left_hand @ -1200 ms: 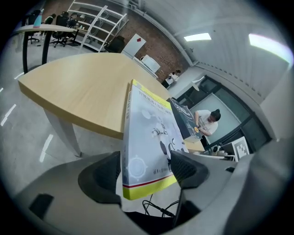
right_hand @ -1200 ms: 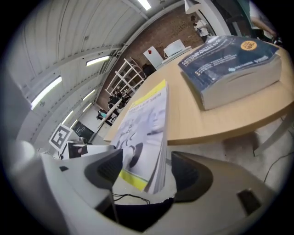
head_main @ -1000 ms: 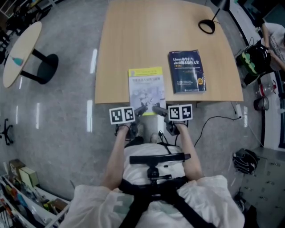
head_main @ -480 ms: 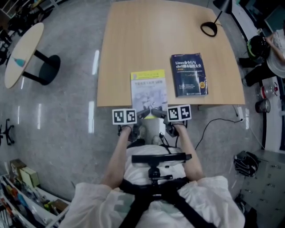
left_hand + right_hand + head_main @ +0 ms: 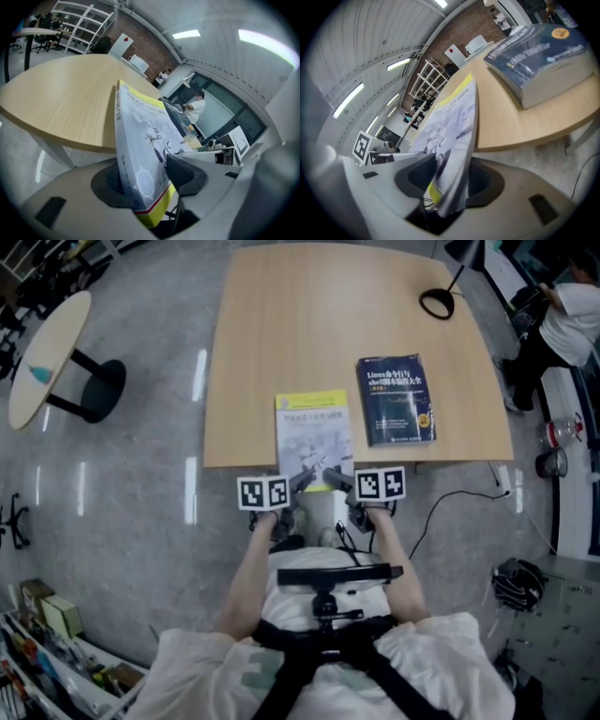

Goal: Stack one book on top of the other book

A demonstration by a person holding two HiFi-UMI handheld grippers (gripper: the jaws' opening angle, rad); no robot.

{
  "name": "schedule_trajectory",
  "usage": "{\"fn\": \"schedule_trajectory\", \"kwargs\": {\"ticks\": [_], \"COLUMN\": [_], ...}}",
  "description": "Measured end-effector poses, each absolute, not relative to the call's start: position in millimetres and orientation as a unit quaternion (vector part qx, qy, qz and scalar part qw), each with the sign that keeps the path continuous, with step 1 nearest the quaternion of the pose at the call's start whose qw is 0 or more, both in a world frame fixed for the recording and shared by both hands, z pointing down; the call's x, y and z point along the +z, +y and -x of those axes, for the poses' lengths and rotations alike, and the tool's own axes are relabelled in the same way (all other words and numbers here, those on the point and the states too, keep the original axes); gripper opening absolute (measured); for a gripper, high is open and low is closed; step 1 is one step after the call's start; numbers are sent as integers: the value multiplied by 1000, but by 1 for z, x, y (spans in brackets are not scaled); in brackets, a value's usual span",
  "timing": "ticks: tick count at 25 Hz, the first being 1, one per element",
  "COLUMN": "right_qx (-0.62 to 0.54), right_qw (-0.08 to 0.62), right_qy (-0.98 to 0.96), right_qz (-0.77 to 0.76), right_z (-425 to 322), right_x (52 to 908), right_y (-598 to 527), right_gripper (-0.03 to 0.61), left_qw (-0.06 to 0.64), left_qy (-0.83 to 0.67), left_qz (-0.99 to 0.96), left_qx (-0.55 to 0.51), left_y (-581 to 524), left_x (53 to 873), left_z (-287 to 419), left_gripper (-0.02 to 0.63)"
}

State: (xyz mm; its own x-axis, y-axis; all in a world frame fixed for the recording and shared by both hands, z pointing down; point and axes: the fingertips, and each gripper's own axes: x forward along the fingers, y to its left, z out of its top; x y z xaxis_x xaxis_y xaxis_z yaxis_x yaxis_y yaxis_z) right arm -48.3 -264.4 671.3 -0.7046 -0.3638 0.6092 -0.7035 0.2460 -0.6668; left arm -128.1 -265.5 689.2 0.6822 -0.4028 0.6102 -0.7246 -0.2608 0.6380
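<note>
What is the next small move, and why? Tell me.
Probably lift the pale book just clear of the table: the left gripper and right gripper have just been closing their jaws and now pinch its overhanging near edge, and the dark blue book lies to its right.

Light wooden table (image 5: 309, 324) ahead of me, black lamp base (image 5: 436, 300) at its far right corner, round side table (image 5: 42, 357) to my left, black cable (image 5: 450, 490) on the floor (image 5: 141, 474), person in white (image 5: 572, 320) far right.

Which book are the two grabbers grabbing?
The pale, yellow-striped book: left gripper and right gripper jaws have just been closing on its near edge. The dark blue book lies untouched.
</note>
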Motion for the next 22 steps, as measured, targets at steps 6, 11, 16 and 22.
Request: {"fn": "schedule_trajectory", "kwargs": {"ticks": [6, 11, 16, 22], "right_qx": [472, 418, 394, 338], "right_qw": [173, 184, 164, 149], "right_qy": [-786, -806, -816, -838], "right_qz": [-359, -376, -390, -401], "right_z": [49, 49, 49, 54], "right_x": [659, 646, 623, 579], "right_y": [-267, -265, -274, -291], "right_gripper": [130, 127, 127, 127], "left_qw": [449, 414, 385, 338], "left_qy": [-380, -392, -400, -409], "left_qz": [-789, -801, -816, -838], "left_qx": [176, 181, 160, 130], "left_y": [-267, -266, -275, -293], "left_x": [679, 667, 645, 602], "left_z": [129, 127, 127, 131], "left_gripper": [167, 160, 160, 160]}}
